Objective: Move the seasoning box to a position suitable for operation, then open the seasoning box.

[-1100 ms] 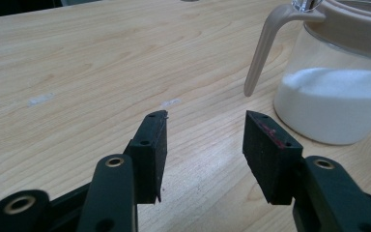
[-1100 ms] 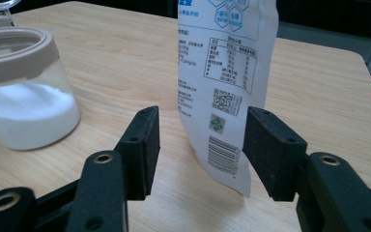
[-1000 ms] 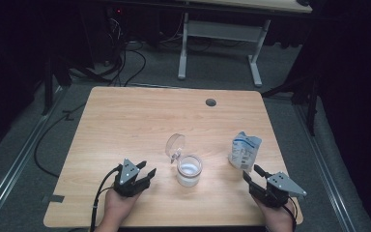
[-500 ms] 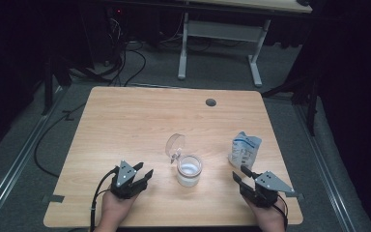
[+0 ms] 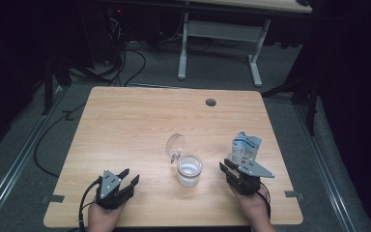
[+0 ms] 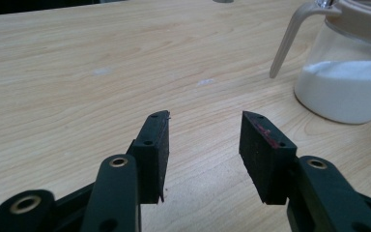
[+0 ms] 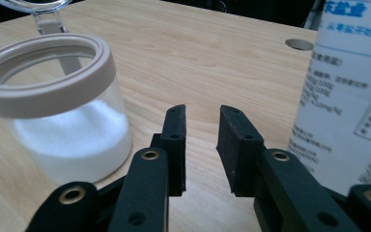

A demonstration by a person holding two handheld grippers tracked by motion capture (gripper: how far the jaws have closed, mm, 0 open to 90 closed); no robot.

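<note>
Dark floor and cables surround a pale wooden desk (image 5: 140,121) that carries a jar (image 5: 189,170) of white powder near its front middle, hinged lid (image 5: 176,143) swung up behind it, and a blue-and-white carton (image 5: 245,148) just to the jar's right.

Right gripper (image 5: 233,170) sits at the front right, pointing into the gap between jar and carton. Its jaws have just been closing and now stand narrowly apart with nothing between them; in the right gripper view (image 7: 202,126) the carton (image 7: 348,92) looms close on one side and the jar (image 7: 58,111) on the other. Left gripper (image 5: 128,177) rests near the front left, jaws moderately open and empty, with the jar (image 6: 348,72) off to their right.

Risks as I judge them: the carton is tall and probably light, so a nudge from the outer right jaw could tip or slide it toward the desk edge. Jaws this narrow would not fit around it and would need reopening. The jar is open, so a knock from either side could spill powder, and a bump to the raised lid could snap it down or drag the jar.
</note>
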